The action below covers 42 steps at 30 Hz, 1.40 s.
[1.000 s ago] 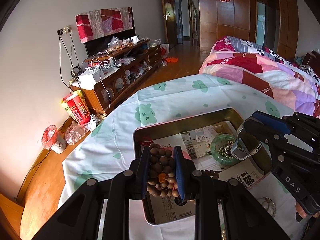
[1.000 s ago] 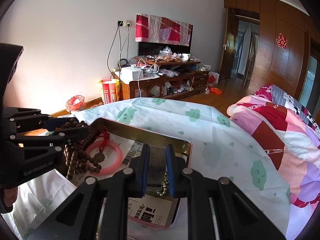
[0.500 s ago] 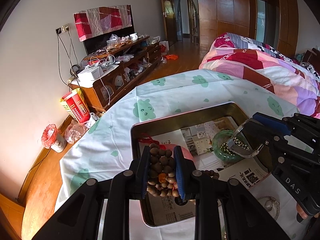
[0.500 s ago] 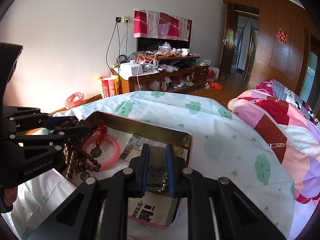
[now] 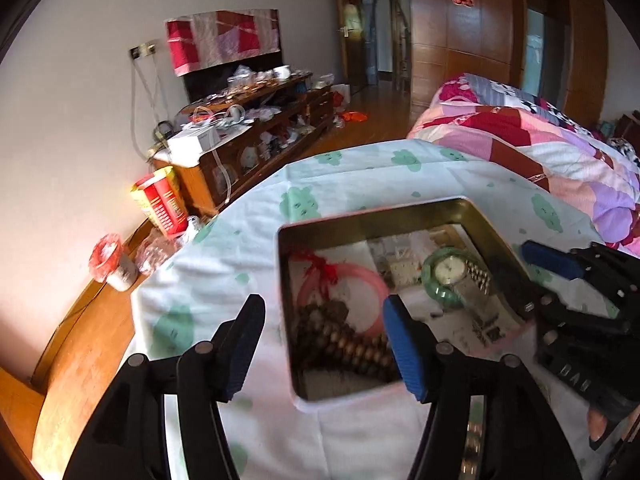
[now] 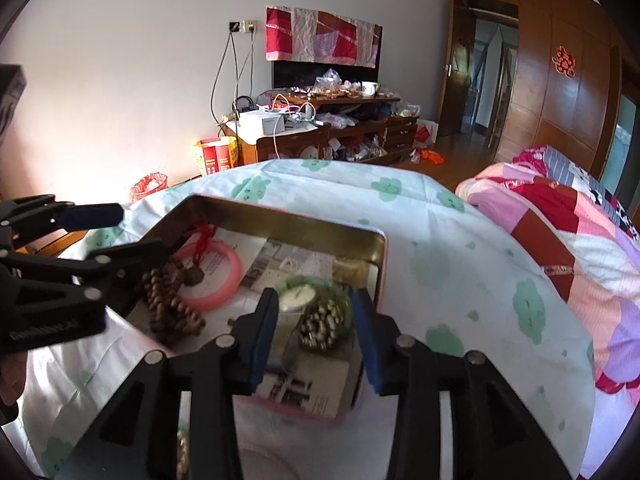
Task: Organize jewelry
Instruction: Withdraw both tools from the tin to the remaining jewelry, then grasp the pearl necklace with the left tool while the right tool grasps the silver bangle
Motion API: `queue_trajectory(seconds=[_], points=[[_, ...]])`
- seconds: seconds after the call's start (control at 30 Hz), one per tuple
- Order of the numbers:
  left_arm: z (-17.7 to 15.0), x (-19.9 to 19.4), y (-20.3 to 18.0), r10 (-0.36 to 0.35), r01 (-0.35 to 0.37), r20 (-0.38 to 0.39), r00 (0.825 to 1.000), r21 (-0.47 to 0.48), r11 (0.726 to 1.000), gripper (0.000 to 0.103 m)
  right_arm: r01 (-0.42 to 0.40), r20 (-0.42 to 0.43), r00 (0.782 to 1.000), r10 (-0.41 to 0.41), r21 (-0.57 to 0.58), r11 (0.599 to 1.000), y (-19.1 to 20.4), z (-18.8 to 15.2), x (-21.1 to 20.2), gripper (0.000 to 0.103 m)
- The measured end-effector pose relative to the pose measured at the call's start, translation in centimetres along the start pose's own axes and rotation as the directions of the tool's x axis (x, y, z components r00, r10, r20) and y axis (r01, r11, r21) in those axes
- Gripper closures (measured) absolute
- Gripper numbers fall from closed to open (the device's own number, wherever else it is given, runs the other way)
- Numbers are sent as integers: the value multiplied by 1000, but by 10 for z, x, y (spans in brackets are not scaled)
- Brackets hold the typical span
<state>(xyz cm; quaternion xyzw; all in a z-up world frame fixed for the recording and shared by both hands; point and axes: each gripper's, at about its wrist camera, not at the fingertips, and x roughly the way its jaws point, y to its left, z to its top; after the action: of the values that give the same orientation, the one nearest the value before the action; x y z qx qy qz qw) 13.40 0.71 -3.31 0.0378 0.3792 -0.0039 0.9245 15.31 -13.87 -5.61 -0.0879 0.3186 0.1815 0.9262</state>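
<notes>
Two grippers hang over a metal tin on a cloth-covered table, both with jaws opening. Nearest in the left wrist view, the left gripper (image 5: 324, 348) is spread wide with nothing between its blue pads; the brown bead bracelet (image 5: 344, 340) lies loose below it in the tin's near left corner, partly over a pink bangle (image 5: 360, 292) tied with a red cord. The right gripper (image 6: 316, 332) stands parted above a silver wristwatch (image 6: 298, 296) and a green bangle (image 6: 336, 292) with a cluster of pale beads inside it; its pads press on neither. Both pieces rest in the tin's right half, on newspaper (image 6: 296, 392) that lines the bottom.

The tin (image 5: 372, 220) is rectangular, with brass-coloured inner walls and a pinkish outer rim. It sits on a white tablecloth (image 5: 360, 172) printed with green cloud shapes, which drapes over the table's far edge.

Past the table to the right is a bed under a patchwork quilt (image 5: 520, 136) of pink, red and purple. To the left, against the white wall, a low wooden cabinet (image 6: 320, 136) is heaped with cables, a white box and bags, and a dark screen above it is draped with a red and pink cloth (image 6: 320, 36). A red and yellow carton (image 5: 160, 204) and a small bin with a red liner (image 5: 110, 256) stand on the wood floor by the wall. Farthest back are wood-panelled doors, one bearing a red paper ornament (image 6: 564, 62), and an open doorway
</notes>
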Motion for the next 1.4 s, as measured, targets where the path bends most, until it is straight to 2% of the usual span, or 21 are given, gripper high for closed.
queue_trajectory(seconds=[0.07, 0.2, 0.33, 0.4, 0.43, 0.57, 0.7, 0.9, 1.0, 1.03, 1.07, 1.1, 1.13, 1.17, 1.27, 1.4], points=[[-10, -9, 3, 5, -5, 2, 1000, -21, 1000, 41, 17, -4, 1000, -17, 16, 1000, -4, -6, -10, 60], [-36, -27, 3, -6, 6, 5, 1000, -61, 998, 41, 26, -11, 1000, -25, 65, 998, -13, -22, -29, 50], [-62, -32, -4, -37, 34, -35, 999, -72, 997, 41, 41, -37, 999, -37, 98, 994, -16, -43, -45, 48], [-71, -31, -9, -59, 56, -56, 997, -70, 996, 41, 39, -47, 998, -35, 102, 994, -14, -52, -51, 42], [-74, -30, -14, -66, 62, -66, 996, -64, 996, 41, 41, -50, 998, -36, 98, 994, -13, -56, -53, 38], [-72, -32, -31, -98, 95, -69, 993, -40, 995, 41, 65, -55, 997, -62, 63, 996, -6, -71, -60, 36], [-75, -30, -47, -113, 113, -81, 990, -8, 994, 41, 94, -53, 994, -91, 58, 994, -5, -83, -66, 28], [-82, -18, -63, -160, 161, -122, 980, 2, 987, 41, 108, -56, 993, -104, 78, 991, -9, -95, -66, 27], [-85, -16, -66, -182, 183, -131, 975, -1, 983, 41, 119, -62, 992, -114, 86, 989, -11, -99, -64, 23], [-86, -16, -66, -190, 191, -131, 973, -2, 982, 51, 123, -62, 991, -118, 90, 988, -12, -100, -64, 22], [-86, -17, -66, -203, 206, -133, 970, 2, 979, 72, 123, -63, 991, -117, 95, 988, -12, -100, -64, 22], [-86, -19, -68, -230, 233, -135, 964, 7, 973, 80, 121, -60, 991, -116, 98, 988, -13, -100, -64, 22], [-86, -21, -70, -226, 230, -130, 966, 21, 973, 92, 122, -56, 992, -116, 100, 988, -13, -100, -65, 22], [-87, -22, -73, -229, 235, -129, 965, 39, 971, 97, 124, -55, 991, -118, 100, 987, -12, -100, -65, 21], [-87, -25, -73, -247, 253, -124, 961, 37, 967, 97, 128, -55, 991, -123, 93, 987, -11, -101, -65, 21], [-80, -38, -58, -262, 264, -81, 962, 5, 965, 98, 129, -55, 991, -124, 93, 987, -11, -101, -65, 21]])
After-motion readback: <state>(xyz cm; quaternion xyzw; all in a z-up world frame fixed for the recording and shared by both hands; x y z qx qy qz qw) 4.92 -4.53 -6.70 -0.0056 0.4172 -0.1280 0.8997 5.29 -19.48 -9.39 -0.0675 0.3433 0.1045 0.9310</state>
